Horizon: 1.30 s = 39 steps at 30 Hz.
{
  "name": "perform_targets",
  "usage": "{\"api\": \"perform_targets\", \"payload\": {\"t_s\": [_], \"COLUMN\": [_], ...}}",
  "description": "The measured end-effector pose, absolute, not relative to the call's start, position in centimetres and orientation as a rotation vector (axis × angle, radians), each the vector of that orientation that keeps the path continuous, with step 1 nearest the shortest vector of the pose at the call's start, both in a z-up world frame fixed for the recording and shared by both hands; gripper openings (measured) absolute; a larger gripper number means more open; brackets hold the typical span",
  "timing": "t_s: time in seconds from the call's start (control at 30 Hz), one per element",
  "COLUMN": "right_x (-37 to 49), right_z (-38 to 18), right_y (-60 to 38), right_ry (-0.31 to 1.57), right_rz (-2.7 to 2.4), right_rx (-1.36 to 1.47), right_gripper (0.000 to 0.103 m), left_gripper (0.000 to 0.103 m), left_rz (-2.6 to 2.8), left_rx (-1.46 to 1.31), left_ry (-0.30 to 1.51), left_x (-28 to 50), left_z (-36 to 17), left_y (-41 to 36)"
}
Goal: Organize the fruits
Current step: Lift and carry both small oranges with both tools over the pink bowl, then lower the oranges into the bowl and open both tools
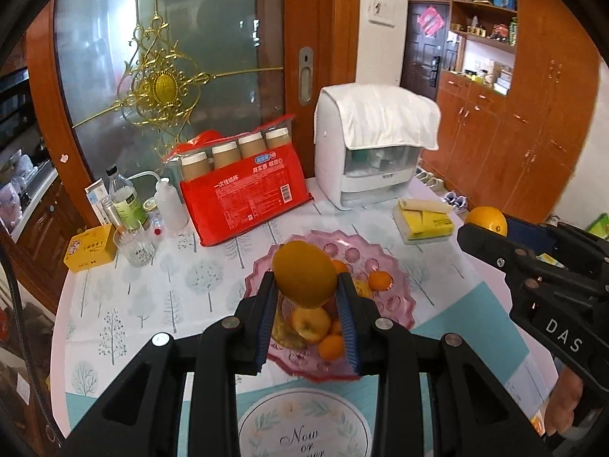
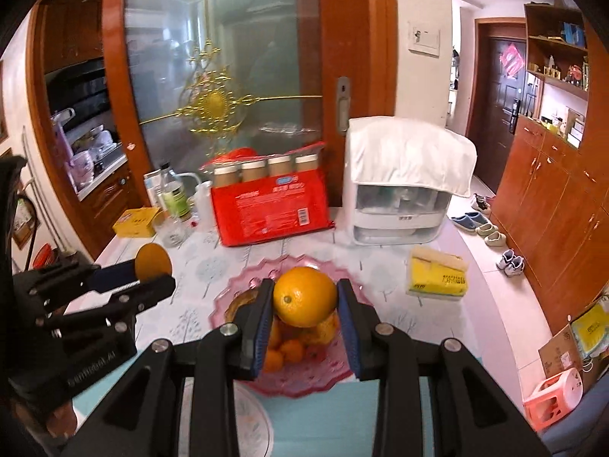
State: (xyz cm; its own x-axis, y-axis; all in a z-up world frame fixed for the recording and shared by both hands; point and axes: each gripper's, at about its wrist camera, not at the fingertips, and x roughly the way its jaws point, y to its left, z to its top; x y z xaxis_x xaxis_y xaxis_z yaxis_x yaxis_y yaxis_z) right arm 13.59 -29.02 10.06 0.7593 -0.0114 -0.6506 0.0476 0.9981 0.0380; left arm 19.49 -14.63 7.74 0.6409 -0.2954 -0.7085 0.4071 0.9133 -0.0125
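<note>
Above the pink fruit bowl (image 1: 396,297) on the bench (image 1: 152,297), the left gripper (image 1: 306,285) is gripping a dull orange fruit (image 1: 304,274) between its blue-padded fingers (image 1: 266,304), which are pressing against both sides of it. Beside it, the right gripper (image 2: 304,297) is clamping a bright orange (image 2: 304,295) the same way over the same bowl (image 2: 236,285). Inside the bowl are lying a yellow apple (image 1: 309,321) and several small tangerines (image 1: 380,280). Behind the bowl are standing a red pack of paper cups (image 1: 243,202), a white appliance (image 1: 365,152) and a yellow tissue pack (image 1: 426,222).
</note>
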Motion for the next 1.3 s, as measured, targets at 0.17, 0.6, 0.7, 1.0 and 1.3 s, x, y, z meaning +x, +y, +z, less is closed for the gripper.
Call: {"api": "perform_targets", "payload": {"t_s": [0.17, 0.6, 0.7, 1.0, 1.3], "right_x": [16.6, 22.0, 22.7, 23.6, 24.0], "right_z": [7.7, -4.1, -6.6, -10.4, -10.9], "right_y": [-30.6, -31.9, -31.9, -32.1, -32.0], "right_ry": [0.753, 0.964, 1.009, 1.074, 1.07], "right_rz": [-0.028, 0.021, 0.035, 0.046, 0.043], "right_rx": [0.087, 0.125, 0.141, 0.182, 0.167], "right_gripper": [0.033, 0.033, 0.033, 0.033, 0.033], "left_gripper": [0.03, 0.03, 0.03, 0.03, 0.03], "left_rz": [-0.366, -0.269, -0.259, -0.28, -0.286], "left_rx": [0.151, 0.153, 0.158, 0.157, 0.168], "left_ry": [0.836, 1.071, 1.105, 1.111, 1.091], "left_x": [22.2, 27.6, 28.3, 28.7, 28.8], "left_z": [4.7, -7.4, -9.4, -11.5, -11.4], "left_y": [-16.5, -18.4, -18.4, -18.3, -18.7]}}
